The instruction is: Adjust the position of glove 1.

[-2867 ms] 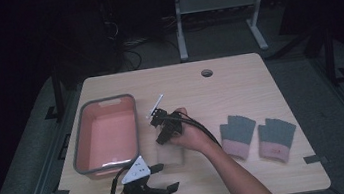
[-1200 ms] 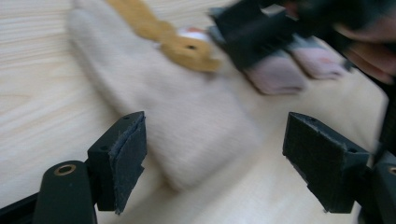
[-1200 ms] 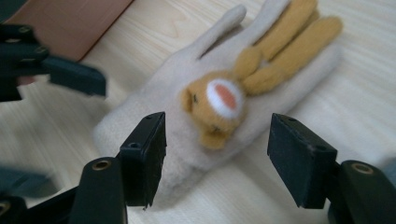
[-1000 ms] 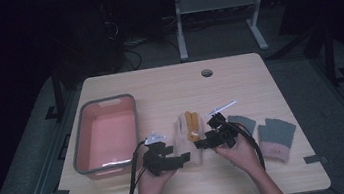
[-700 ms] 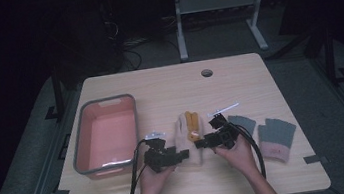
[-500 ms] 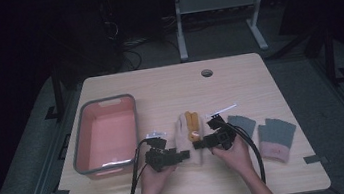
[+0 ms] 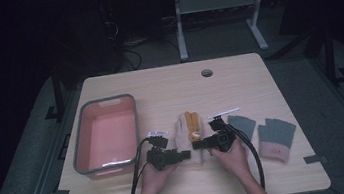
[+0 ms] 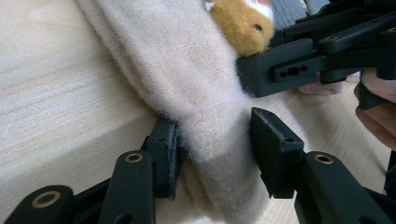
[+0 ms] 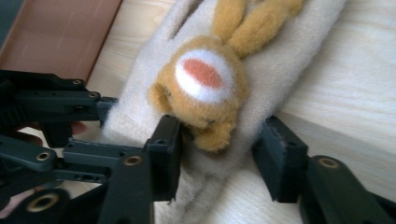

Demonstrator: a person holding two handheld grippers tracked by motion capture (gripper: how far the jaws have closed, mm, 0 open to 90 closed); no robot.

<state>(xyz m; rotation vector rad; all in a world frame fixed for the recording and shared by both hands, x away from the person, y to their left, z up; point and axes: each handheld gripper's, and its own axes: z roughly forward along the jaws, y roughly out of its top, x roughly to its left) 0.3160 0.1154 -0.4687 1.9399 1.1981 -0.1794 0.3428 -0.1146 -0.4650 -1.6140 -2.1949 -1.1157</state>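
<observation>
At tabletop centre: cream glove (image 7: pixel 185 138) with orange plush animal (image 9: pixel 205 88), laid flat.
left tool (image 8: pixel 212 151): jaws just closing, cuff between, far pad not yet pressed.
right tool (image 9: pixel 217 149): closing likewise, fabric straddled, not gripped.
advice: both layers should be pinched evenly before lifting.

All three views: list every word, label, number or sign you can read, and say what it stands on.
None can be read.
White tag on the left gripper: too small to tell.
Cream glove, pink tray, grey gloves: no writing shows.
</observation>
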